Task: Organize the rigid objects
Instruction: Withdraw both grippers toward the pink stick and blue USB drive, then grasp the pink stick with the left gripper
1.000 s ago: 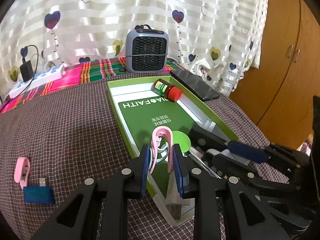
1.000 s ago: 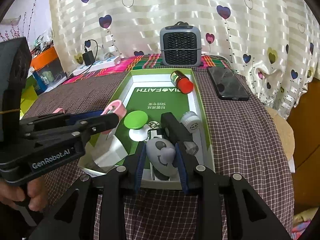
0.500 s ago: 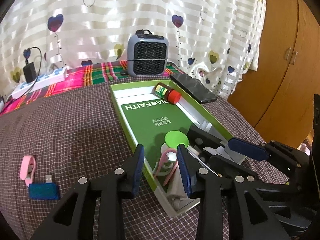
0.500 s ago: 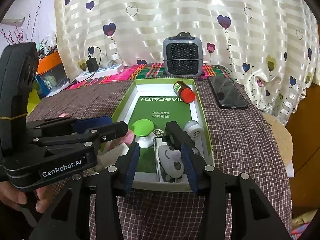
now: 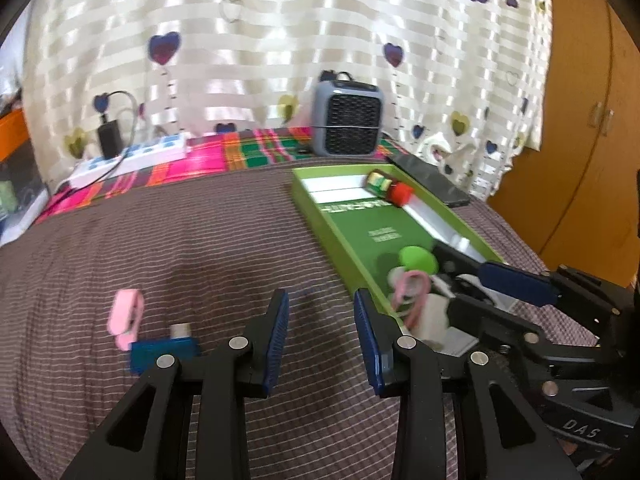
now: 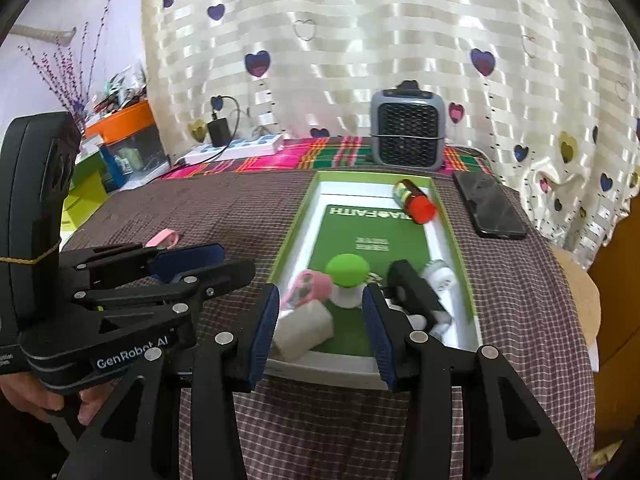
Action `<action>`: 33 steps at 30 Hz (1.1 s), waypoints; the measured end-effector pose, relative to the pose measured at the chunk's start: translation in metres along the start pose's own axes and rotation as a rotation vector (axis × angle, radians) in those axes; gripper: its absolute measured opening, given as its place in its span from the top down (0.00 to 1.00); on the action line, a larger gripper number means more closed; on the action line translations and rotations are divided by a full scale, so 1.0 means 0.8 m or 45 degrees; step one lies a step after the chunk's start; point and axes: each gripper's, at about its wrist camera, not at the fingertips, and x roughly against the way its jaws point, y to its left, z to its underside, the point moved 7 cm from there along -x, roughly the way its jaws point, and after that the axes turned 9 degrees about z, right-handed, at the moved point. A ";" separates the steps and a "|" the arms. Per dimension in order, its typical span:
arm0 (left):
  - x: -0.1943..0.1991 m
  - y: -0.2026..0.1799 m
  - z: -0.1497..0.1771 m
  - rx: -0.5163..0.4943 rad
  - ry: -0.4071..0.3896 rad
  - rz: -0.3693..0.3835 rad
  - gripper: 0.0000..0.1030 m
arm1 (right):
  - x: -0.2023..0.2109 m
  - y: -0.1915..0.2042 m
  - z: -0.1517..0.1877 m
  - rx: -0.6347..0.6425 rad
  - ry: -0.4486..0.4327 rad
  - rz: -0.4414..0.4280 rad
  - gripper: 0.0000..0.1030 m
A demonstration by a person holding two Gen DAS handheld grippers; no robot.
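A green tray (image 5: 320,216) (image 6: 296,216) lies on the checked cloth. It holds a pink clip (image 5: 412,292) (image 6: 310,288), a green-capped mushroom piece (image 5: 418,260) (image 6: 347,270), a white block (image 6: 304,328), a white round part (image 6: 438,278) and a red-capped bottle (image 5: 390,188) (image 6: 414,200). My left gripper (image 5: 320,308) is open and empty over the cloth, left of the tray. To its left lie a second pink clip (image 5: 127,316) and a blue USB stick (image 5: 164,354). My right gripper (image 6: 320,300) is open and empty, above the tray's near end.
A grey fan heater (image 5: 346,120) (image 6: 408,128) stands behind the tray. A black phone (image 5: 428,178) (image 6: 494,210) lies to the tray's right and a power strip (image 5: 132,158) at the back left. A wooden cabinet (image 5: 580,120) stands on the right. A person's hand (image 6: 40,396) holds the left gripper.
Both grippers opened. The left one let the pink clip go into the tray and swung left over the cloth. The right one released a grey figure into the tray and drew back.
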 end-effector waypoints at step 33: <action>0.010 0.162 0.023 0.123 0.066 -0.240 0.66 | -0.009 0.104 -0.005 0.178 0.000 -0.149 0.57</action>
